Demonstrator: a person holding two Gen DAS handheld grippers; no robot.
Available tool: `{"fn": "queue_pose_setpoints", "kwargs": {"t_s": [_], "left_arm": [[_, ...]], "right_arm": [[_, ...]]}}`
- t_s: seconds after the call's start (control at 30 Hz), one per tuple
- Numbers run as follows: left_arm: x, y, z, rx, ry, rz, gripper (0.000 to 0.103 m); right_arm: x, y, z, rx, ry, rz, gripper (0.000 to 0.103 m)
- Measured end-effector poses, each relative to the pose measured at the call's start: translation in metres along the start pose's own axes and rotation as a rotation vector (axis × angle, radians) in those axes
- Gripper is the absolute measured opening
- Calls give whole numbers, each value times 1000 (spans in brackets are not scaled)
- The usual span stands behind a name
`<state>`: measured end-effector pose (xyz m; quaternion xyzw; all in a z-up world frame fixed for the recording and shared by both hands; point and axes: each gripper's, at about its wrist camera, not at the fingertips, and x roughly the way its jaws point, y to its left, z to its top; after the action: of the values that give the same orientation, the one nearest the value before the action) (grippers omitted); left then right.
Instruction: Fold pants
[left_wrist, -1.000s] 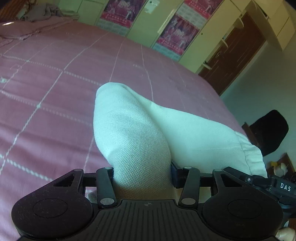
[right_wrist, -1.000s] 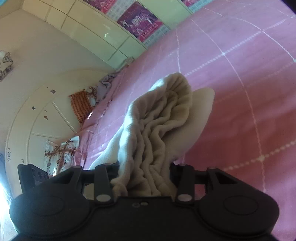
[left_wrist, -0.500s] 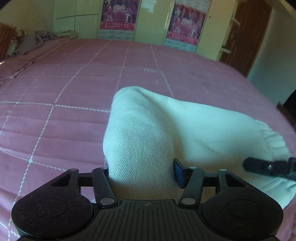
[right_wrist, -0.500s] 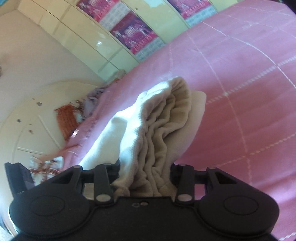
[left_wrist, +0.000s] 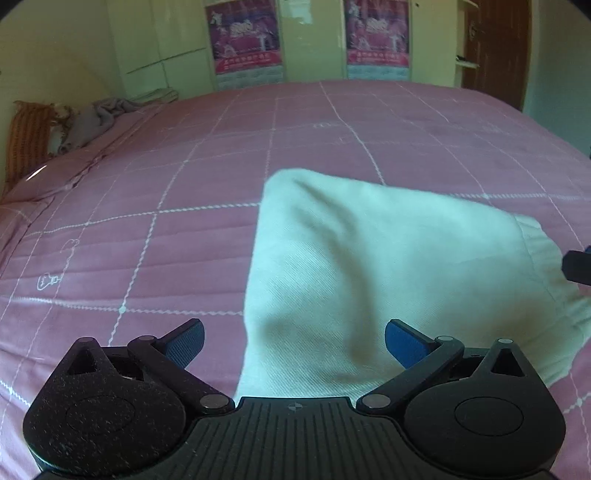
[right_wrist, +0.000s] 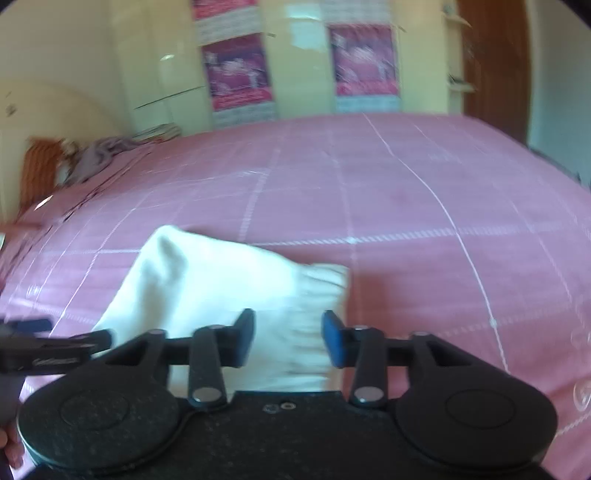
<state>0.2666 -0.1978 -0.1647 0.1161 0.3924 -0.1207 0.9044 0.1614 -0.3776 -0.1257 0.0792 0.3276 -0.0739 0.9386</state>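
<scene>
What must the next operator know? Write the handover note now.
Left gripper: fingers wide apart, just opened; the pants lie between them, released.
Right gripper: fingers narrow, just closed a little around the waistband; whether they pinch it is unclear.
The white pants lie folded over on the pink bed.
Left, probably: free the right side, smooth the bundle, and add another fold if needed.

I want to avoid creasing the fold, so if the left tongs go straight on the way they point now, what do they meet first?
Most likely the folded white pants. The left tongs stand wide open, having just been opening, with the cloth lying right between and ahead of the pads, apparently untouched. Depth is hard to judge, but the pink bedspread comes only beyond.
</scene>
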Motion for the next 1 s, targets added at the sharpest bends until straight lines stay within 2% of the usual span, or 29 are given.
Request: {"fn": "queue_pose_setpoints", "kwargs": {"t_s": [0.1, 0.2, 0.3, 0.37, 0.43, 0.5, 0.53, 0.6, 0.63, 0.73, 0.83, 1.0], "left_arm": [[20, -14, -14, 29, 138, -4, 103], [21, -11, -18, -45, 158, -17, 103], [17, -17, -13, -3, 158, 8, 103], [7, -16, -10, -10, 149, 8, 103], [-4, -18, -9, -11, 129, -12, 103], [-8, -24, -11, 21, 115, -6, 103], [-7, -26, -13, 30, 124, -3, 103], [-5, -27, -14, 12, 148, -8, 103], [-9, -23, -14, -9, 147, -7, 103], [-31, -22, -12, 4, 109, -11, 103], [-59, -18, -12, 17, 68, -4, 103], [-105, -6, -21, -16, 42, -13, 103]], "right_arm": [[12, 18, -12, -79, 56, -37, 35], [36, 10, -39, -72, 188, -75, 36], [36, 15, -35, -68, 179, -77, 36], [26, 18, -25, -42, 168, -74, 37], [9, 18, -18, 8, 111, -46, 39], [1, 20, -17, 6, 71, -54, 42], [4, 19, -20, -4, 87, -62, 42], [23, 15, -32, -9, 201, -100, 42], [26, 14, -36, -4, 219, -113, 43], [4, 11, -33, 62, 164, -79, 43], [-24, 15, -27, 64, 103, -53, 46], [-63, 19, -35, 100, 78, -26, 53]]}}
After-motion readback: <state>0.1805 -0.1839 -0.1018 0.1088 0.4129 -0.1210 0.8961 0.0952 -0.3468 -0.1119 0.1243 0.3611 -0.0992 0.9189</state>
